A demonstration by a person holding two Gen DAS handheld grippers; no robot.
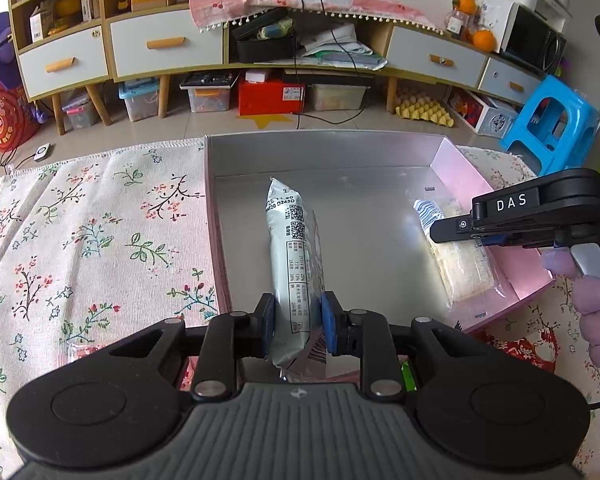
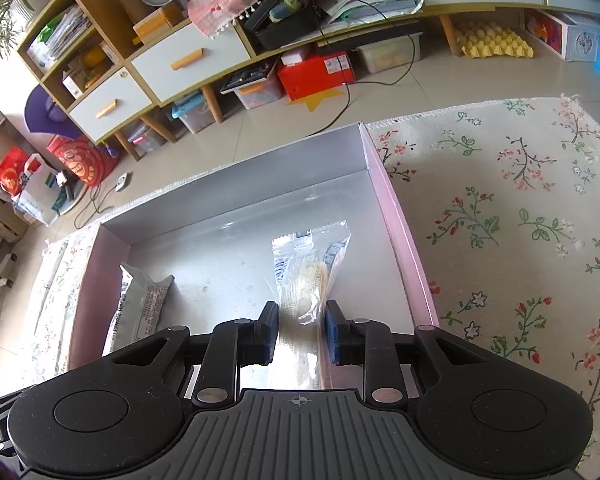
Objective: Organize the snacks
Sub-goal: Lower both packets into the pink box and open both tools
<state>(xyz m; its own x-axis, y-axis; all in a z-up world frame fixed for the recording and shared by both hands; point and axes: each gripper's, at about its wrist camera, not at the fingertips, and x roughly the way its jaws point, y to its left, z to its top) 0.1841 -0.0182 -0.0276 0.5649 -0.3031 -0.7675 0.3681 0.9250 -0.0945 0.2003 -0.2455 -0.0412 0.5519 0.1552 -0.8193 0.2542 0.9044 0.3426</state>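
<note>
A shallow pink box [image 1: 320, 152] with a silvery inside lies on a floral cloth. My left gripper [image 1: 298, 316] is shut on a long silver-white snack packet [image 1: 294, 240], which points out over the box's floor. At the box's right wall my right gripper [image 1: 452, 234], held by a gloved hand, reaches onto a clear packet of pale biscuits [image 1: 464, 268]. In the right wrist view my right gripper [image 2: 302, 320] is shut on the clear biscuit packet [image 2: 308, 272], which fills the gap between the pads. The silver packet [image 2: 140, 304] shows at the box's left side [image 2: 400, 232].
The floral cloth [image 1: 100, 240] spreads on both sides of the box. A pink wrapper [image 1: 80, 350] and a red item [image 1: 516, 344] lie near the front edge. Behind are a tiled floor, a long cabinet [image 1: 168, 48] and a blue stool [image 1: 552, 128].
</note>
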